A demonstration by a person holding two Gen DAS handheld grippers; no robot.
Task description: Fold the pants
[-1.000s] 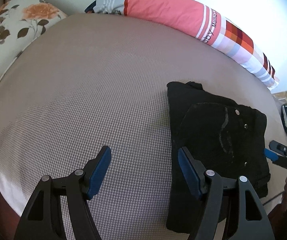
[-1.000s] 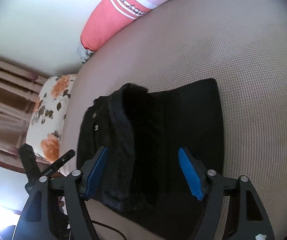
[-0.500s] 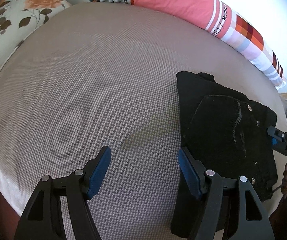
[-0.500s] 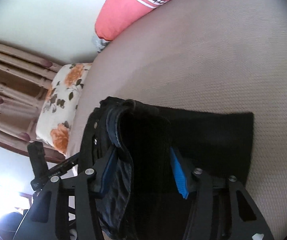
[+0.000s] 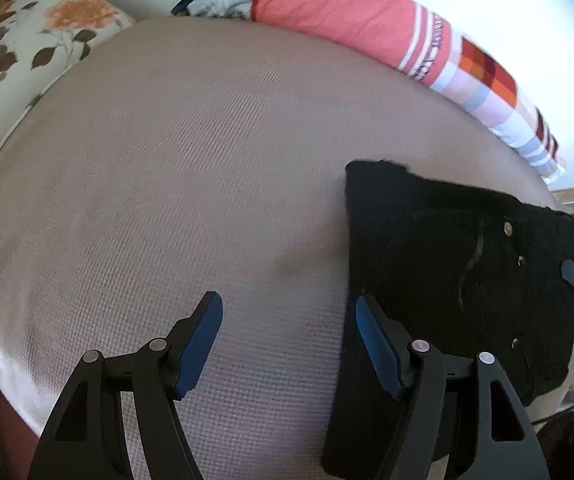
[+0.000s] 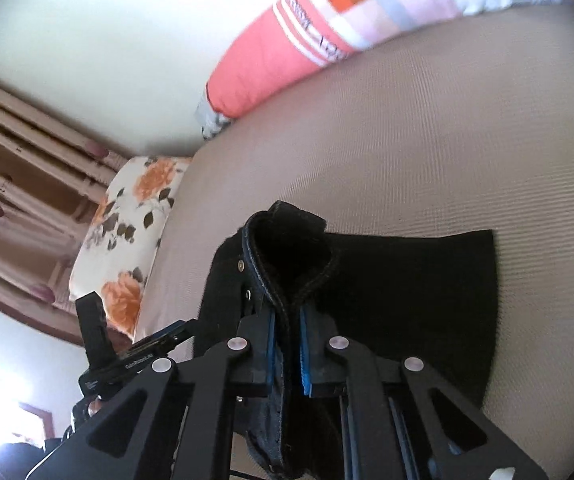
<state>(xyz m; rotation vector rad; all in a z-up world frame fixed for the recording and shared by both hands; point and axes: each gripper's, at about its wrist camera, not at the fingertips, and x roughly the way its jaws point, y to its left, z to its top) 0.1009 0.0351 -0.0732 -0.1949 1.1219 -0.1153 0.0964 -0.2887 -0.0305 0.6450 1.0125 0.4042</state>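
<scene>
Right wrist view: the right gripper (image 6: 286, 350) has just been closing, and its blue pads now pinch the waistband of the black pants (image 6: 415, 300), whose folded bulk lies on the beige bed (image 6: 427, 152). Its own frame hides the cloth below the pads. The left gripper (image 5: 287, 338) stands open over bare bed, its right finger overlapping the pants' edge.

The black left gripper with blue pads (image 5: 285, 334) hangs open, gripping nothing. At its three o'clock, the matching black right gripper (image 6: 287, 354) has just closed, pinching a fold of black denim pants (image 6: 387, 292).
</scene>
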